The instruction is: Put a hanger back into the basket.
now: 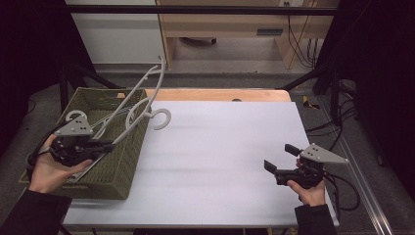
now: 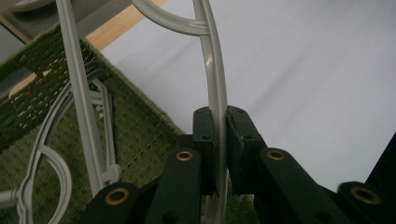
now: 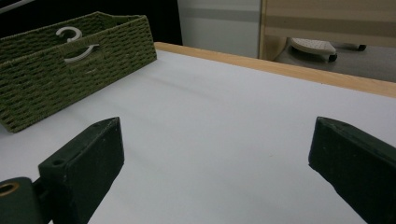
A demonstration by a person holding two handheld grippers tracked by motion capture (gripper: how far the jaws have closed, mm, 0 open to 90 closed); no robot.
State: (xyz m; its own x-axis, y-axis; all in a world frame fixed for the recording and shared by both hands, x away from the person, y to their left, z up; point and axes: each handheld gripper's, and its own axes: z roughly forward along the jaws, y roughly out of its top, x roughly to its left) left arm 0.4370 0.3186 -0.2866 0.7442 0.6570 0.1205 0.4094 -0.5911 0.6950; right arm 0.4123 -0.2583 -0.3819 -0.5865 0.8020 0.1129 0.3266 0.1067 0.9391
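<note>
A white plastic hanger (image 1: 157, 83) rises at a slant out of the green woven basket (image 1: 125, 161) at the table's left. My left gripper (image 1: 110, 146) is over the basket, shut on one thin bar of that hanger (image 2: 217, 70); in the left gripper view the two pads (image 2: 204, 130) press on the bar from both sides. More white hangers (image 2: 46, 154) lie inside the basket. My right gripper (image 1: 279, 157) is low over the white table (image 1: 220, 147) near its right front, open, with nothing between its fingers (image 3: 88, 154).
The basket (image 3: 70, 79) stands off to the left in the right gripper view, with hanger hooks (image 3: 70, 32) poking above its rim. A wooden strip (image 1: 220, 94) edges the table's far side. Black frame bars and cables stand at the right.
</note>
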